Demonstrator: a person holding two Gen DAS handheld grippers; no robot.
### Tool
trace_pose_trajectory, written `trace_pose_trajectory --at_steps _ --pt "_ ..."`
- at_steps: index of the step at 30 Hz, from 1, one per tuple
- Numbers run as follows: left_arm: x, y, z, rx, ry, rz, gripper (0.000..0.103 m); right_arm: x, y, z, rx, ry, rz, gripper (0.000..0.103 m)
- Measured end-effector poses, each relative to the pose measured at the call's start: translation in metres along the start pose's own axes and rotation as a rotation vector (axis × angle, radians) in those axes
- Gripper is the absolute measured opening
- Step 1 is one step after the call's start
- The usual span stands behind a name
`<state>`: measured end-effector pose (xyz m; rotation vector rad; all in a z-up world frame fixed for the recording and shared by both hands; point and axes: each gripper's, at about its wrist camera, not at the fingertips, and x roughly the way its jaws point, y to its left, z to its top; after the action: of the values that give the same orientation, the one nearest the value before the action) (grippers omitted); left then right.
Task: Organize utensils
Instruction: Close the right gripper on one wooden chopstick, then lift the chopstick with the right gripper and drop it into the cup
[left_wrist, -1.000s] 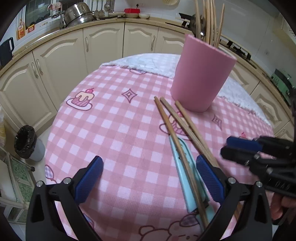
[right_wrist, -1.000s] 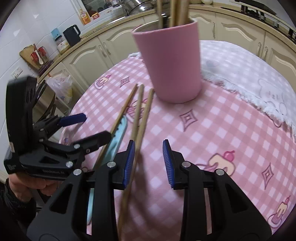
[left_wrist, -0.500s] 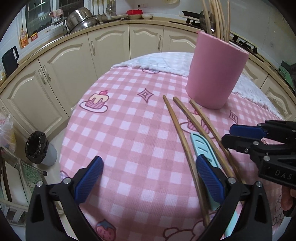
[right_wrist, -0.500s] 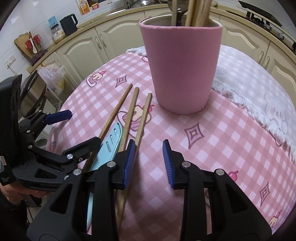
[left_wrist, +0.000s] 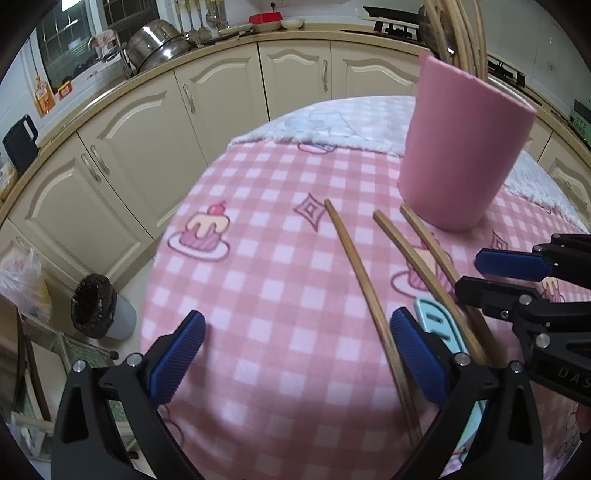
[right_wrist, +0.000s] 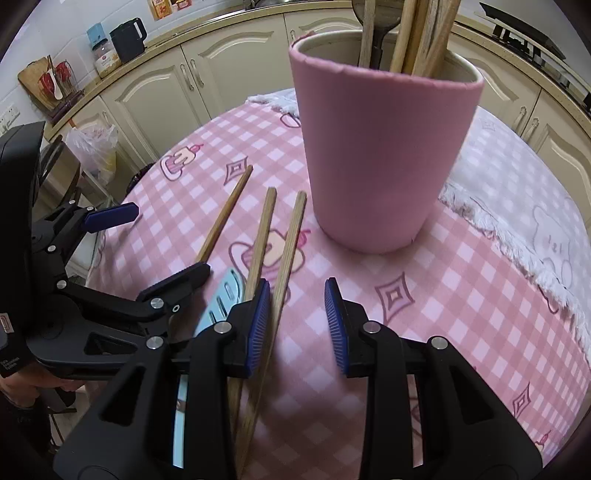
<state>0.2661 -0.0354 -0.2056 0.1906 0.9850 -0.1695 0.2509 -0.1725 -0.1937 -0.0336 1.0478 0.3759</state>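
Both grippers are sliding across the pink checked tablecloth (left_wrist: 280, 280) compared with a second ago, so the pink holder (right_wrist: 380, 158) is looming larger in the right wrist view and the loose utensils are sitting further toward the right of the left wrist view. Three wooden chopsticks (right_wrist: 258, 236) are lying side by side on the cloth, their far ends near the holder's base, with a light blue utensil (right_wrist: 223, 299) flat beside them (its exact kind is hard to tell).

The right gripper (right_wrist: 297, 325) is hovering with its jaws partly apart and nothing clamped; the rightmost chopstick (right_wrist: 290, 254) is passing just inside its left pad. The left gripper (left_wrist: 295, 358) is standing wide apart and empty, its right pad hanging over the blue utensil.

Risk is probably lying in the crowding: closing now may pinch a single stick off-centre so it swivels, or drag a neighbouring stick along. With both tools so near each other, they may also be bumping, and a careless lift could knock the loaded holder.
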Motion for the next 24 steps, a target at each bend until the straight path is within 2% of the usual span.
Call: trace_pose_trajectory --at_steps 2,6,9,11,12,13,18,24 --pt "0.003 0.0 0.005 0.013 0.012 -0.016 0.088 0.004 -0.001 0.003 0.005 0.009 -0.001 0.031" --pt "0.009 0.002 0.013 0.003 0.026 -0.057 0.079 0.009 -0.001 0.01 0.002 0.009 -0.005 0.03" --pt "0.012 0.002 0.019 0.007 0.023 -0.082 0.064 0.012 0.006 0.012 -0.044 0.006 -0.036 0.023" --pt "0.011 -0.002 0.022 0.026 0.021 -0.104 0.037 0.013 0.008 0.012 -0.056 0.005 -0.03 0.014" --pt "0.01 -0.002 0.024 0.03 0.025 -0.114 0.029 0.013 0.008 0.012 -0.054 0.007 -0.015 0.01" --pt "0.01 -0.002 0.025 0.029 0.031 -0.123 0.011 0.013 0.008 0.011 -0.053 0.007 -0.001 0.008" --pt "0.002 0.005 0.014 -0.014 0.038 -0.2 0.005 0.001 0.002 -0.003 -0.019 -0.025 0.094 0.006" --pt "-0.012 0.01 0.002 -0.058 0.006 -0.227 0.005 -0.016 -0.006 -0.017 0.016 -0.061 0.127 0.006"
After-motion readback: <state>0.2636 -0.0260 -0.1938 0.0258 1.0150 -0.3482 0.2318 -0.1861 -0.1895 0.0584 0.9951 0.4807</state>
